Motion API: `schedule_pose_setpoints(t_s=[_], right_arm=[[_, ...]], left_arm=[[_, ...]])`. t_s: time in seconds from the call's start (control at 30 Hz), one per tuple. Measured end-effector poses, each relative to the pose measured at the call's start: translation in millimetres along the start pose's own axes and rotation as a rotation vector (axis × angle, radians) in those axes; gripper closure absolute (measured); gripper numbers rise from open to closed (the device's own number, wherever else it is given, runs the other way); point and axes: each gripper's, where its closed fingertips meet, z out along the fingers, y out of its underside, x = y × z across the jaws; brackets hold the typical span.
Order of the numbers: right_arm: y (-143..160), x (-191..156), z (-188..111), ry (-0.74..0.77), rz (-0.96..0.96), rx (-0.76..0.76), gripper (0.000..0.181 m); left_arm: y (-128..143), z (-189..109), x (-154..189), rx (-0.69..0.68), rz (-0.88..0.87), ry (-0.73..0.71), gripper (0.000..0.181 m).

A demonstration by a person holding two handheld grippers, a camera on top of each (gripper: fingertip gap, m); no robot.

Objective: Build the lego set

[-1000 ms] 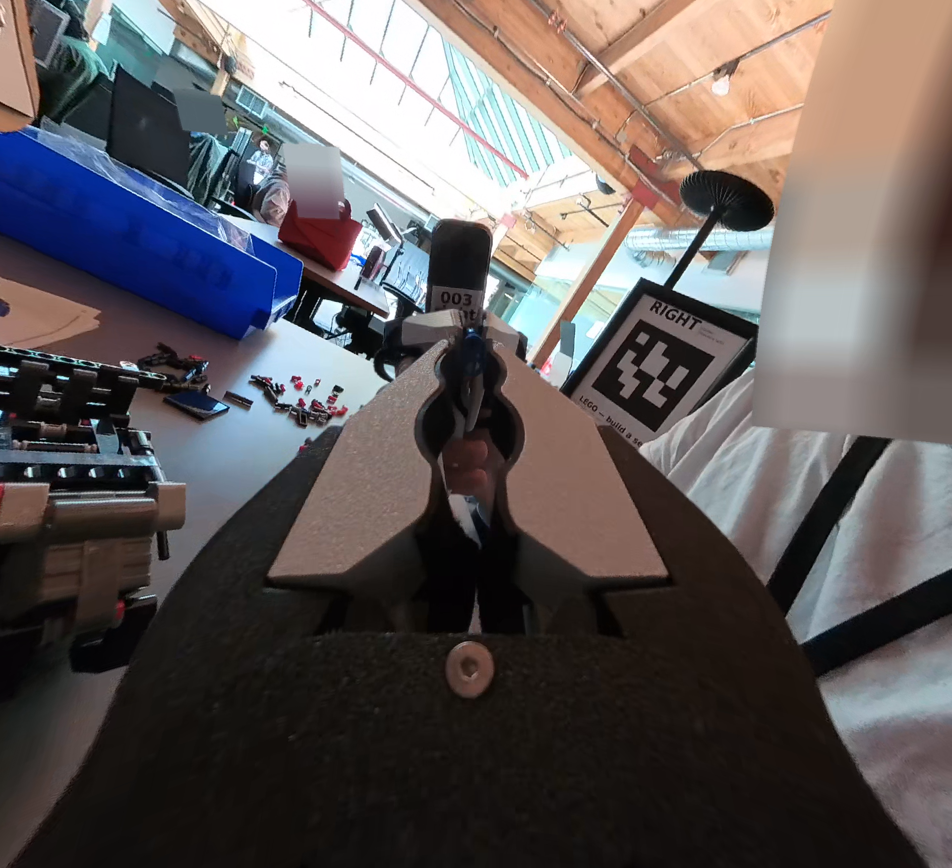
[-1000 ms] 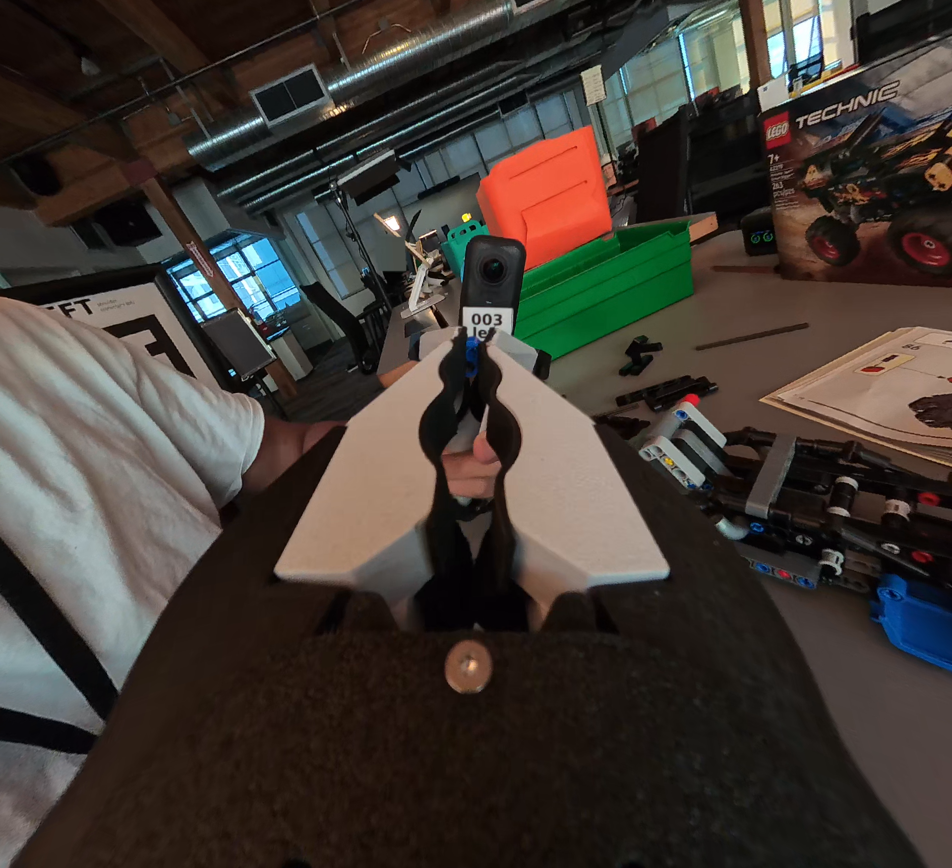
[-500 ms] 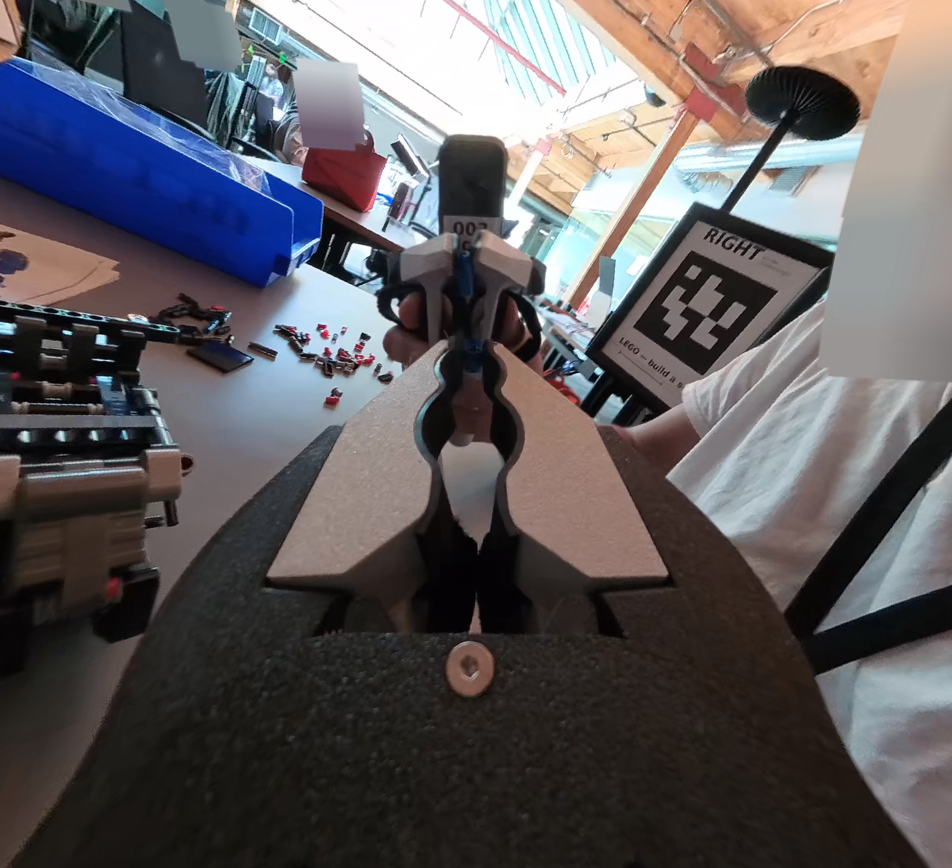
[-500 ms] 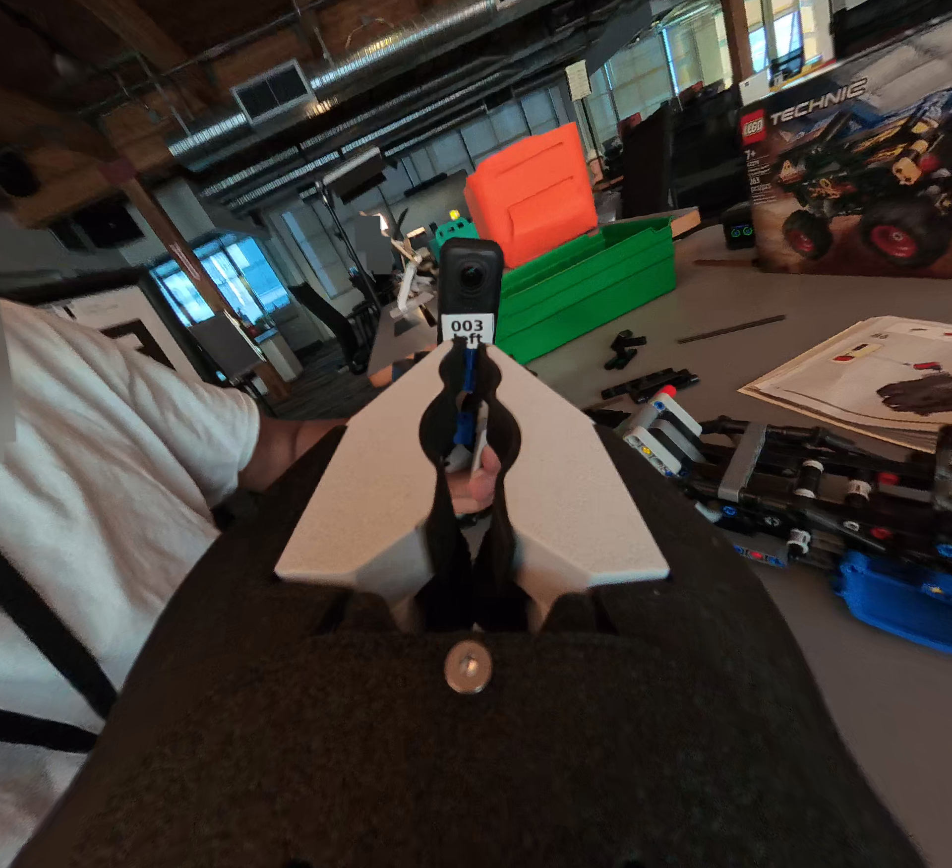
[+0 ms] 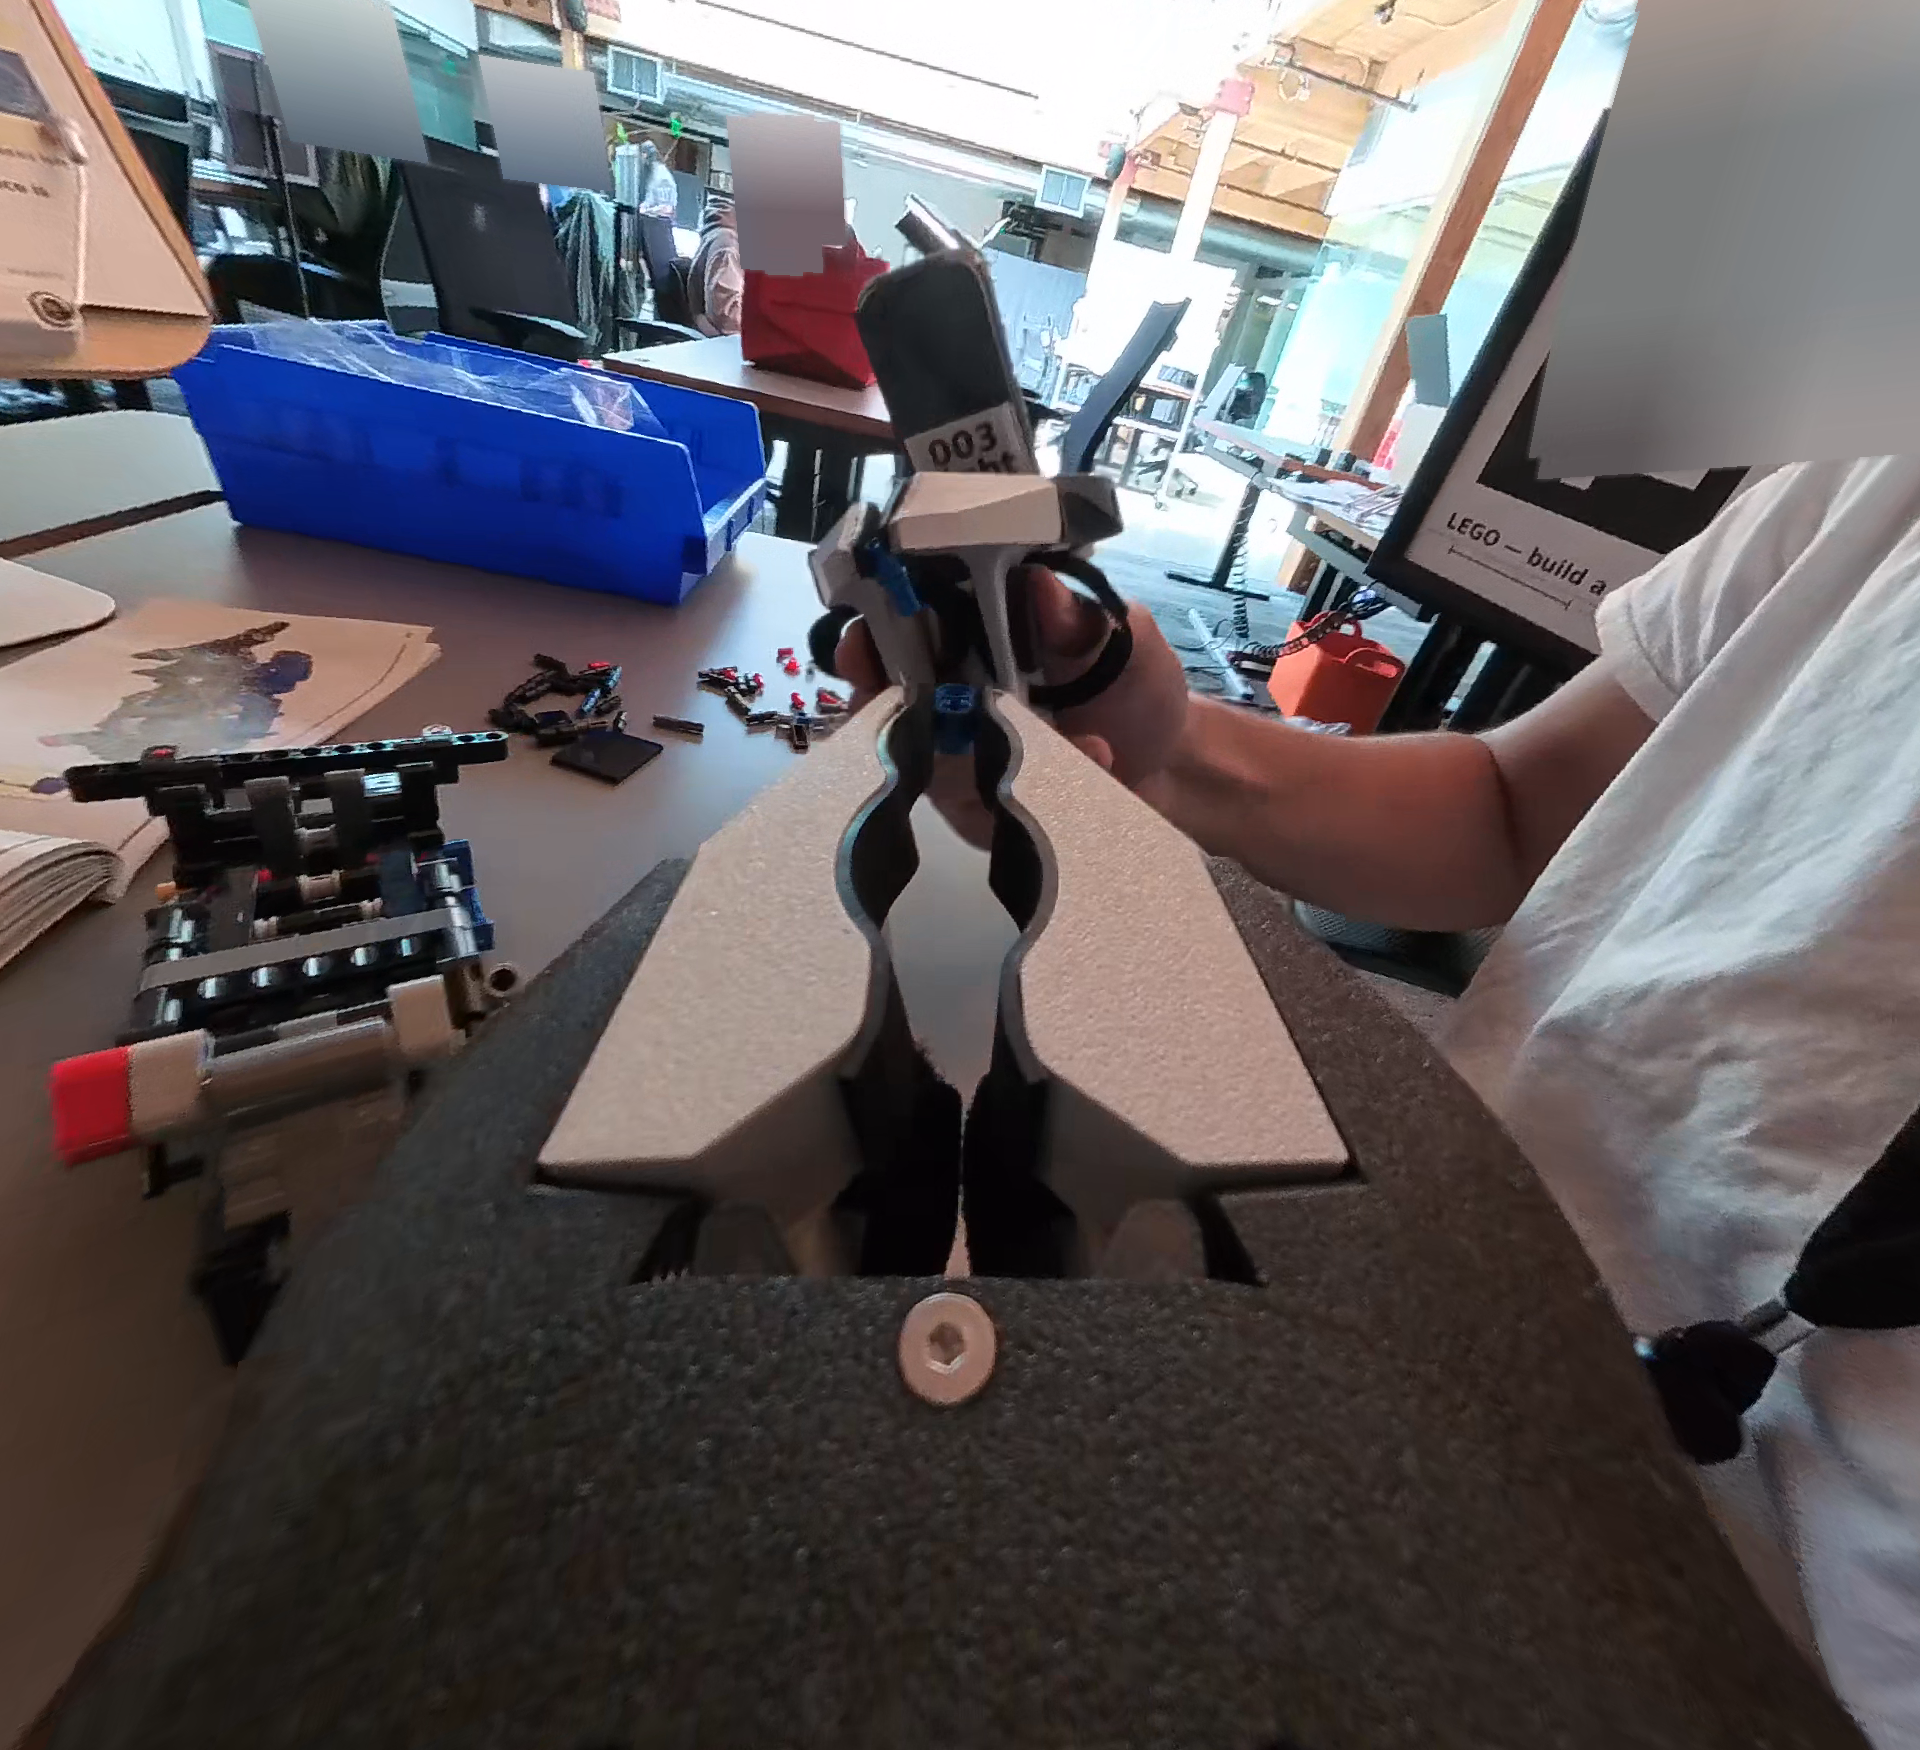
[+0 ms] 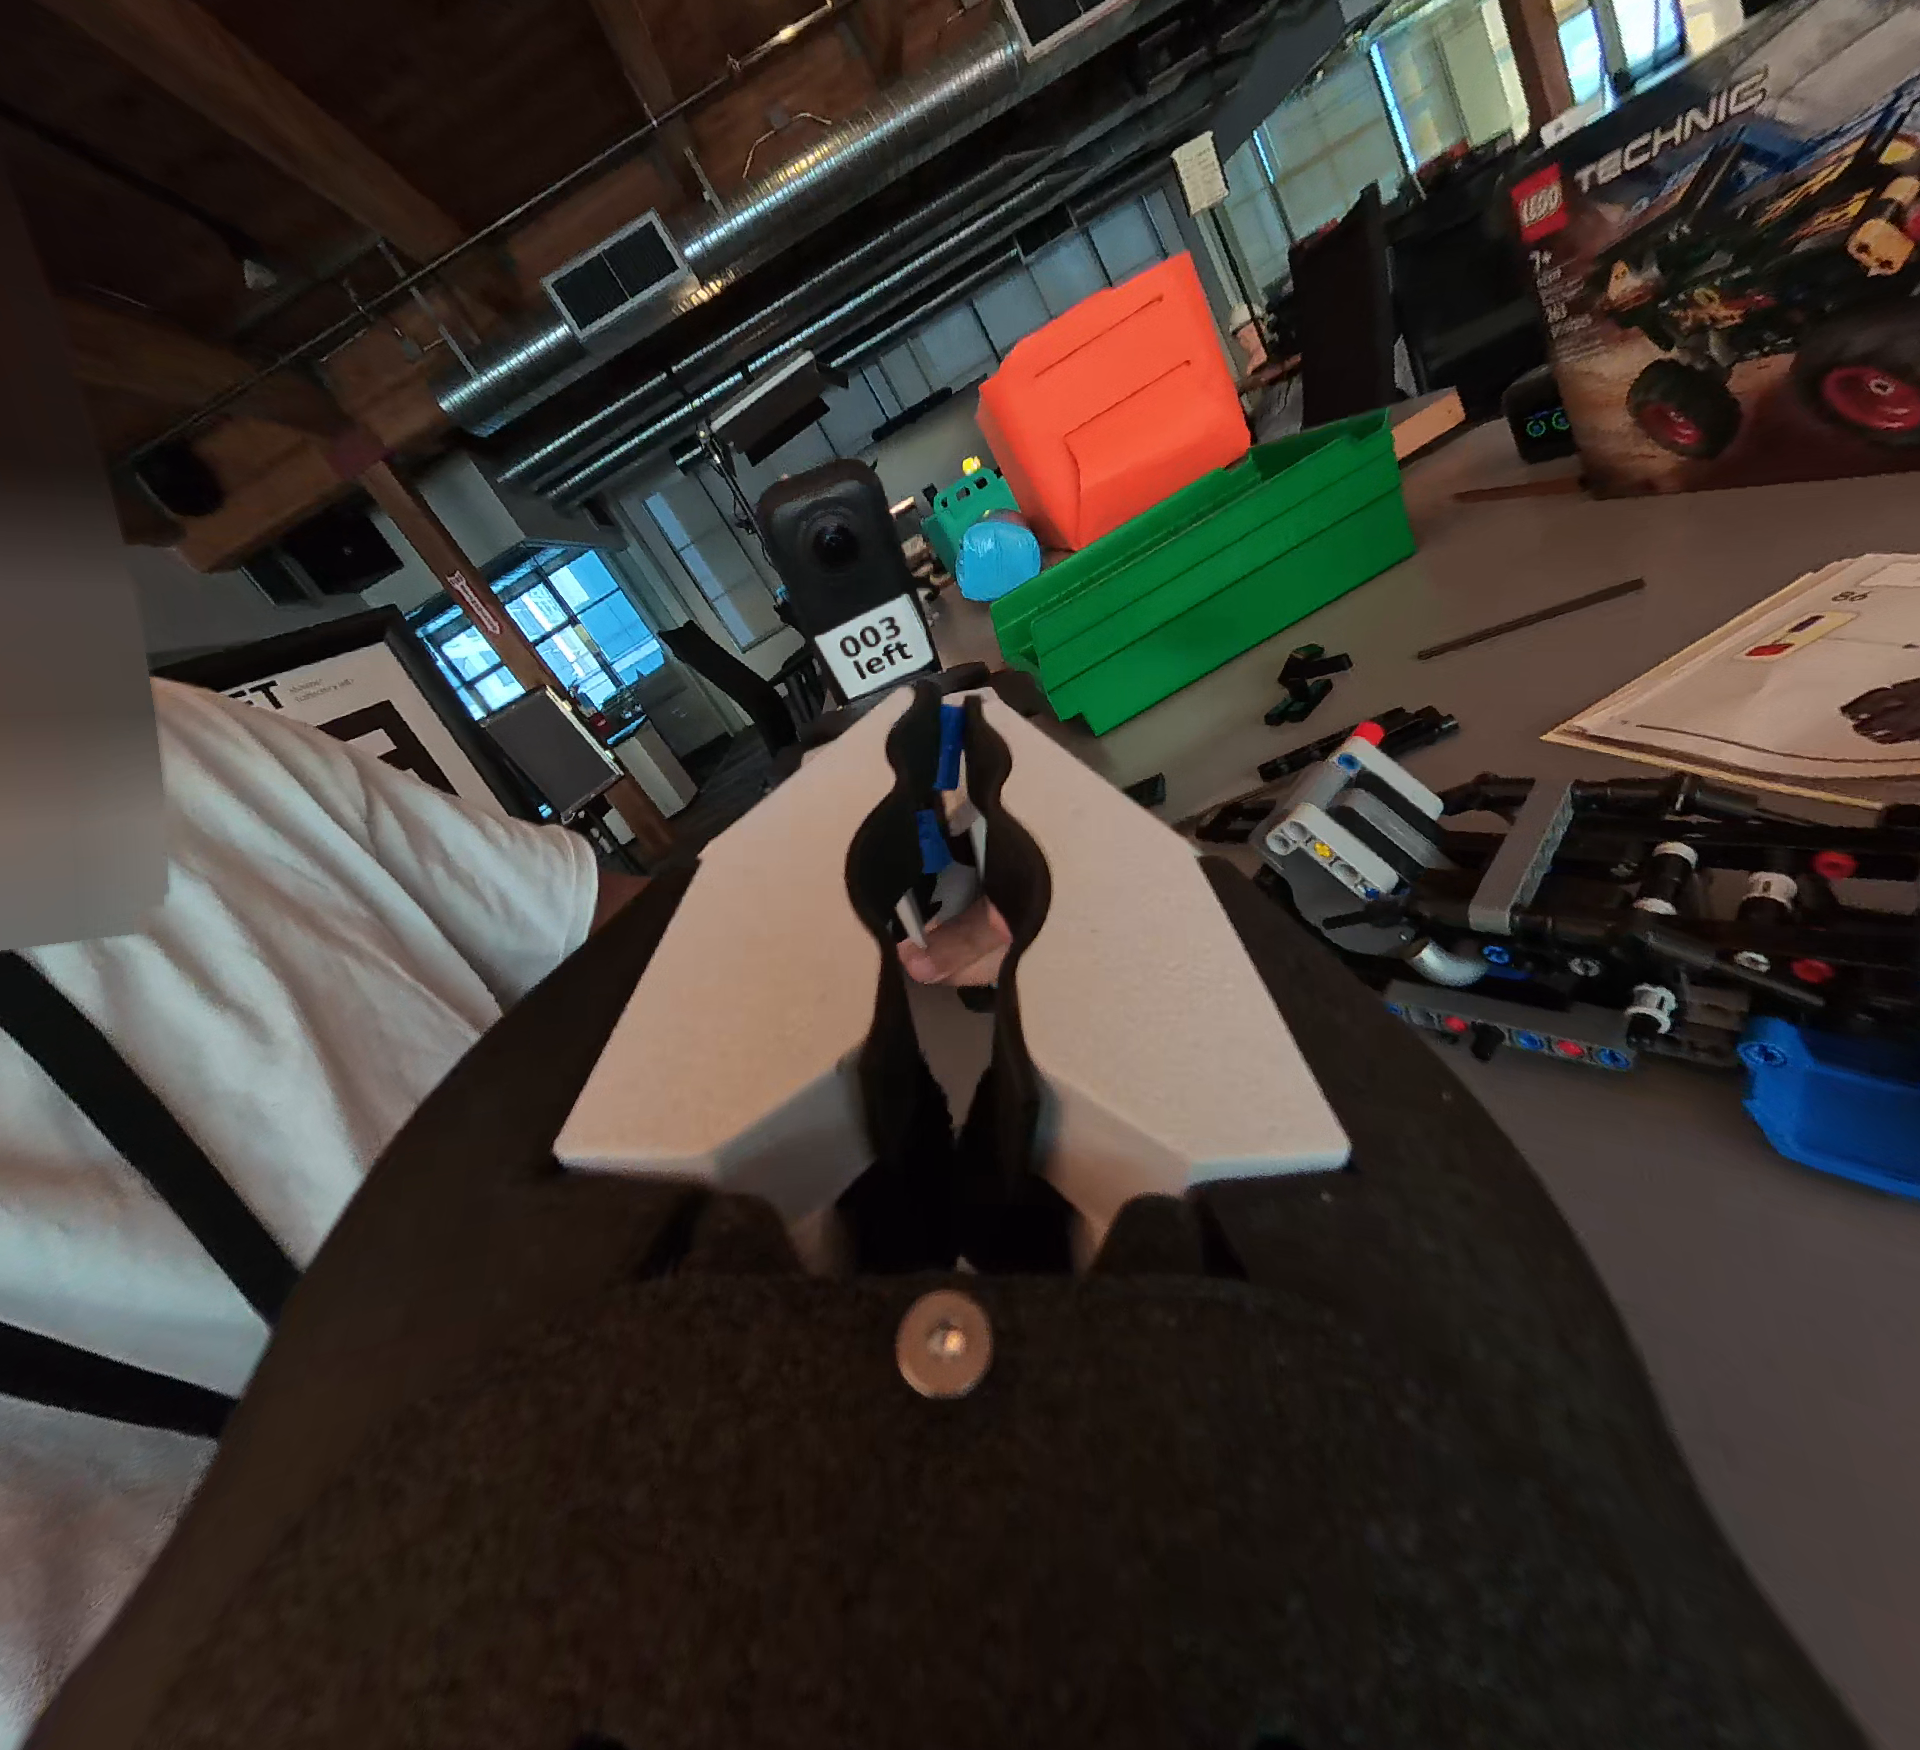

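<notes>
My left gripper (image 5: 951, 713) is shut on a small blue pin (image 5: 953, 711) at its tips and is held above the table. My right gripper (image 6: 945, 713) faces it tip to tip and is shut on another small blue pin (image 6: 948, 744). In the left wrist view the right gripper (image 5: 914, 578) is tilted just beyond my left tips, with its blue pin (image 5: 891, 580) showing. The partly built black and grey lego model (image 5: 301, 921) lies on the table to the left, and it also shows in the right wrist view (image 6: 1610, 900).
Loose small parts (image 5: 769, 703) lie scattered behind the model. A blue bin (image 5: 468, 464) and an instruction booklet (image 5: 208, 682) are at the back left. A green bin (image 6: 1216, 578), the set's box (image 6: 1766, 277) and a blue lego part (image 6: 1839, 1108) are nearby. A person's white-sleeved arm (image 5: 1403, 817) is at the right.
Both views have tipped down toward the table. The right gripper has tilted and drawn slightly back from the left tips. Each gripper stays shut on its blue pin.
</notes>
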Motion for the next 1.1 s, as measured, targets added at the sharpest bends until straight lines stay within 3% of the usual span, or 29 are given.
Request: schedule_pose_setpoints(t_s=[0.7,1.1], right_arm=[[8.1,-6.3,9.7,0.02,-0.087,0.037,0.178],[10.3,-10.0,7.6,-0.031,-0.032,0.058,0.177]], left_arm=[[-12.1,-2.0,-3.3,0.085,-0.178,0.046,0.176],[-25.5,-9.1,-3.0,0.164,-0.261,0.094,0.176]])
